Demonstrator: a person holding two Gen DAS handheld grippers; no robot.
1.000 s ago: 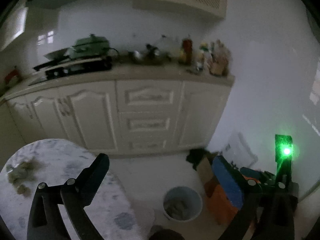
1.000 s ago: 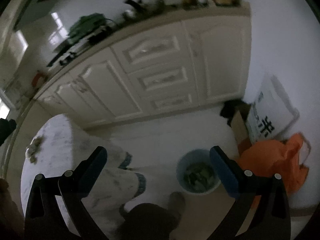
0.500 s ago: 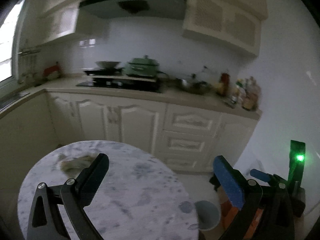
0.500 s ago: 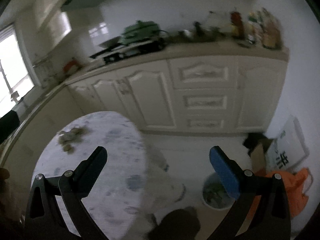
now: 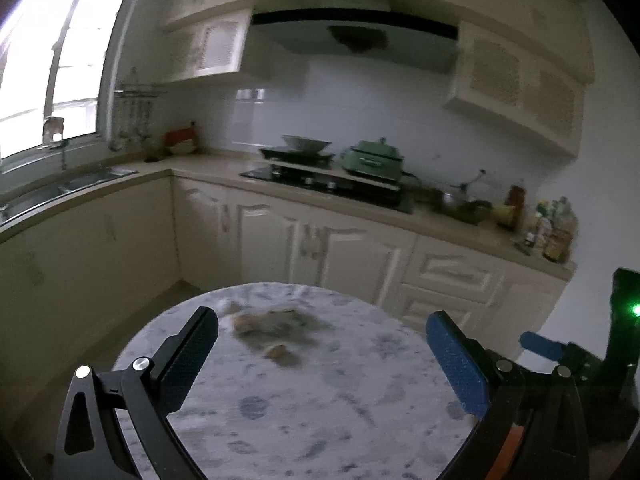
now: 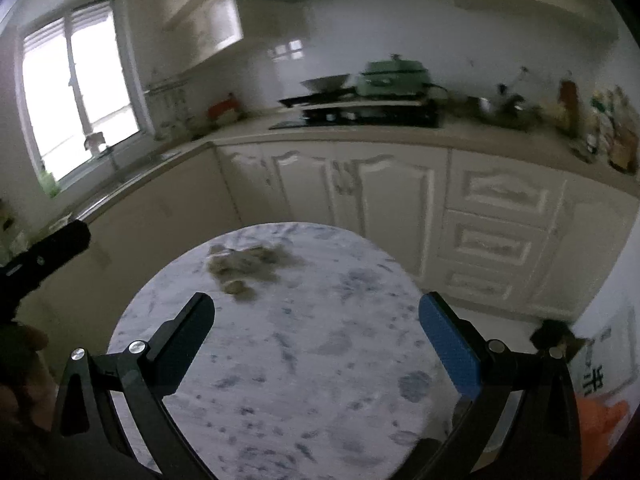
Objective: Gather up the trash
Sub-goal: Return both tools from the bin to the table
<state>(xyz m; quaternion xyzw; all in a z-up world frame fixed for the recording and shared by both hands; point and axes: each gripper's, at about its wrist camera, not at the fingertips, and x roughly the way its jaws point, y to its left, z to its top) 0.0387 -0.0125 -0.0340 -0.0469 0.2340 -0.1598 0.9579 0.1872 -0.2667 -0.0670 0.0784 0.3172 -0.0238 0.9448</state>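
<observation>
A pile of brownish scraps (image 5: 269, 329) lies on the far left part of a round marble table (image 5: 360, 400); it also shows in the right wrist view (image 6: 242, 266) on the table (image 6: 320, 360). My left gripper (image 5: 320, 354) is open and empty, held above the table short of the pile. My right gripper (image 6: 316, 338) is open and empty, also above the table, nearer than the pile. The right gripper's body (image 5: 576, 360) shows at the right edge of the left wrist view.
White kitchen cabinets (image 6: 392, 196) and a counter with a stove, a green pot (image 5: 374, 158) and bottles (image 5: 556, 228) stand behind the table. An orange bag (image 6: 600, 428) and a dark box (image 6: 554, 330) are on the floor at right. A window is at left.
Both grippers have swung up and left, away from the floor bin and bags, and now face the table with the scrap pile. Both stay open.
</observation>
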